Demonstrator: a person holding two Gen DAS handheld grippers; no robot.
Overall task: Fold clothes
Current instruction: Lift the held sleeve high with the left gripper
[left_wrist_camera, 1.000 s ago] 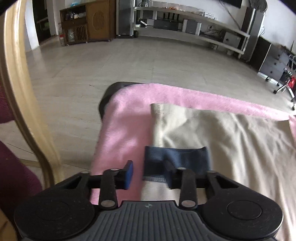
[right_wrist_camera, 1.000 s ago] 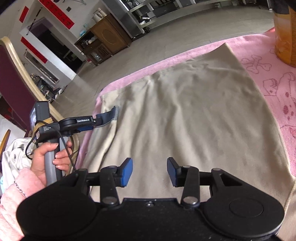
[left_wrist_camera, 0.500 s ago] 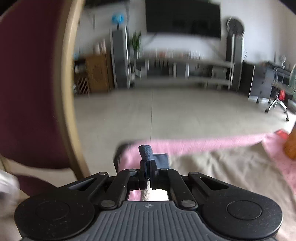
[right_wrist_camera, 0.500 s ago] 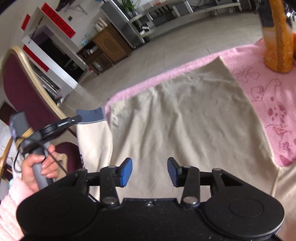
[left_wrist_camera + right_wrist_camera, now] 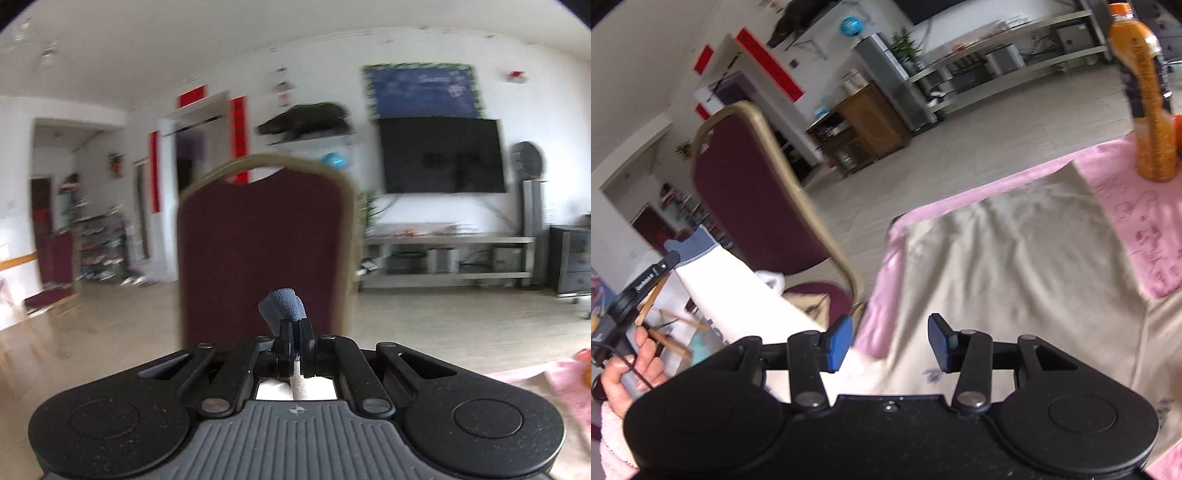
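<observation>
A beige garment [image 5: 1015,266] lies spread on a pink towel [image 5: 1137,206]. Its cream sleeve [image 5: 738,295] ends in a blue cuff [image 5: 690,247]. My left gripper [image 5: 295,332] is shut on that cuff [image 5: 282,304] and holds the sleeve stretched out, up and to the left of the table; it also shows in the right wrist view [image 5: 670,260]. My right gripper [image 5: 890,341] is open and empty, low over the garment's near left part, where the sleeve joins the body.
A maroon chair with a gold frame [image 5: 753,192] stands left of the table, right ahead of the left gripper [image 5: 258,243]. An orange bottle [image 5: 1148,110] stands on the towel at the far right. Open floor [image 5: 960,140] lies beyond the table.
My left gripper shut on the blue cuff, then lifted and pulled the sleeve out to the left, off the table toward the chair. My right gripper stayed open and drew back slightly.
</observation>
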